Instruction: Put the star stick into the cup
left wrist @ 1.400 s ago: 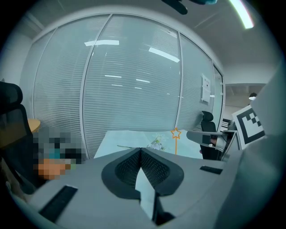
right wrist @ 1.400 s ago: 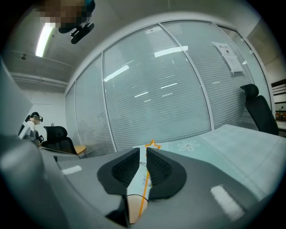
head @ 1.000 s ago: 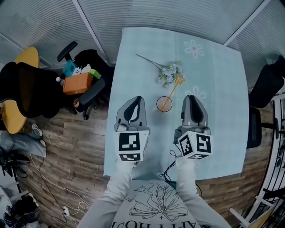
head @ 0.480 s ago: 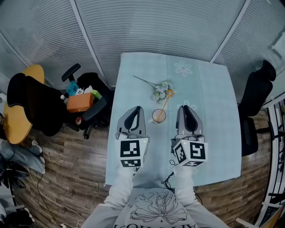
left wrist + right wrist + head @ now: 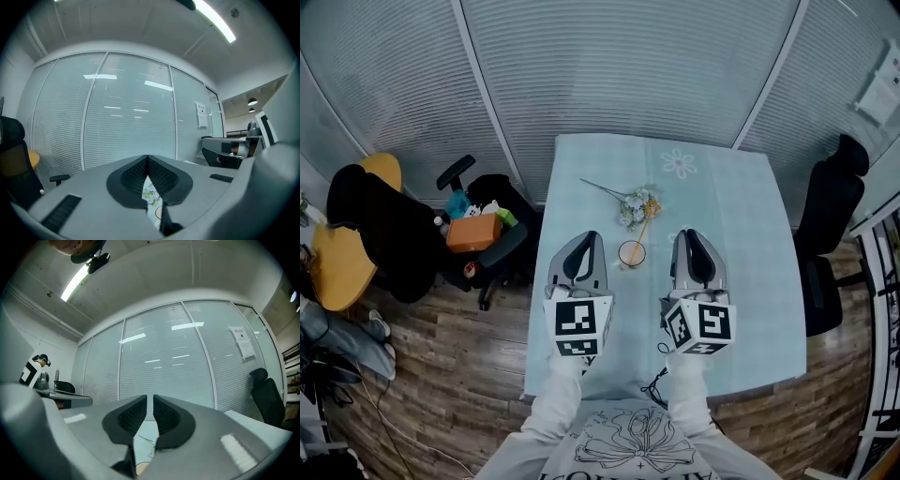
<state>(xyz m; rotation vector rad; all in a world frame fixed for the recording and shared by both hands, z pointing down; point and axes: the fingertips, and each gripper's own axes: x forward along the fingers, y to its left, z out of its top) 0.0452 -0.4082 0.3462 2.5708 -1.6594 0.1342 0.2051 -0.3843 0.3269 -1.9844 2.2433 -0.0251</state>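
Note:
A small cup [image 5: 631, 253] stands in the middle of the pale blue table [image 5: 750, 244]. The yellow star stick [image 5: 643, 225] leans in it, star end up and away from me. Left of the cup is my left gripper [image 5: 588, 240], jaws shut and empty. On the cup's right my right gripper [image 5: 693, 236] is also shut, with only a thin slit between its pads, and holds nothing. In the left gripper view the left gripper [image 5: 147, 160] points above the table; the cup's rim [image 5: 160, 212] shows low between its pads. The right gripper [image 5: 150, 400] likewise points at the glass wall.
An artificial flower sprig [image 5: 628, 206] lies just beyond the cup. Office chairs [image 5: 487, 239] with an orange box [image 5: 472, 231] stand left of the table, another chair [image 5: 825, 216] to its right. Glass walls with blinds close off the far side.
The head view has pulled back and up, so the table looks smaller. Both grippers stay either side of the cup, and the star stick stays in it.

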